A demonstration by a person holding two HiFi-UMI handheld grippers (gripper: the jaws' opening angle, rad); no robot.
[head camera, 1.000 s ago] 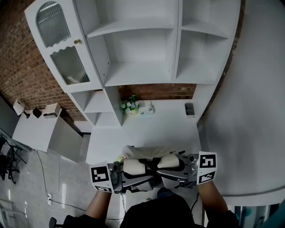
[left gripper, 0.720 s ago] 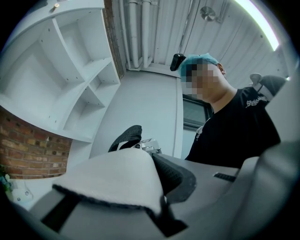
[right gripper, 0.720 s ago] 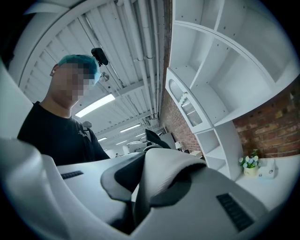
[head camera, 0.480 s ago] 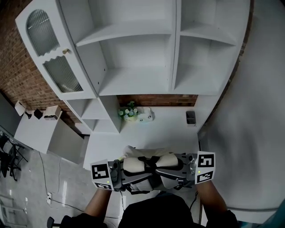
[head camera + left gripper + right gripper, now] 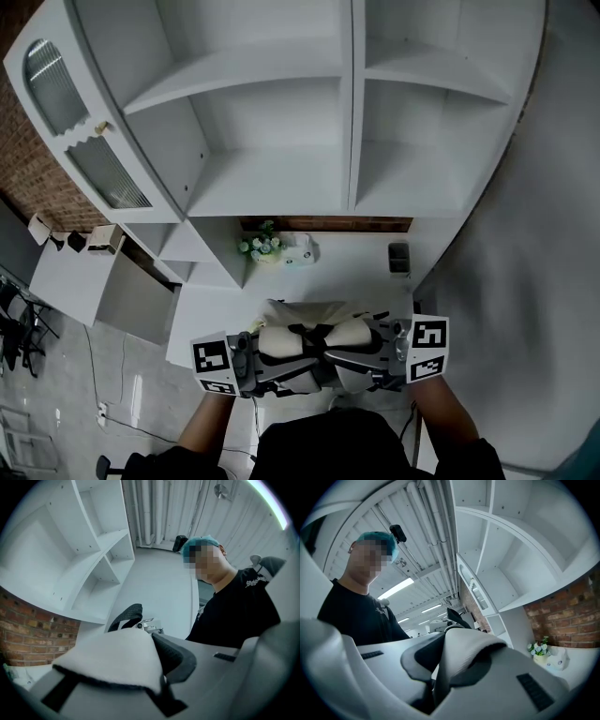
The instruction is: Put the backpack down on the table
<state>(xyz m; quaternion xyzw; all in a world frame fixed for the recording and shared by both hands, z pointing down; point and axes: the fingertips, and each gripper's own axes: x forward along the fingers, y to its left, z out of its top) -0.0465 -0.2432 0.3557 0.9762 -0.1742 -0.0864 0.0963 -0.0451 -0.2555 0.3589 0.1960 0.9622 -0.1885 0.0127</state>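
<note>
My left gripper (image 5: 272, 364) and right gripper (image 5: 367, 361) point level toward each other, each clenched on a cream shoulder strap (image 5: 286, 343), holding the backpack (image 5: 309, 317) between them at the near edge of the table (image 5: 347, 267).

bare white table (image 5: 347, 281) ahead through the middle; flower pot (image 5: 258, 248) at rear left, dark holder (image 5: 398, 258) at rear right, shelves (image 5: 281, 183) overhanging the back.

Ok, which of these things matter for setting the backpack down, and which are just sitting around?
In the job: backpack, table, left tongs, right tongs, both shut on the backpack.
Lying about: flower pot, small dark container, shelves.
</note>
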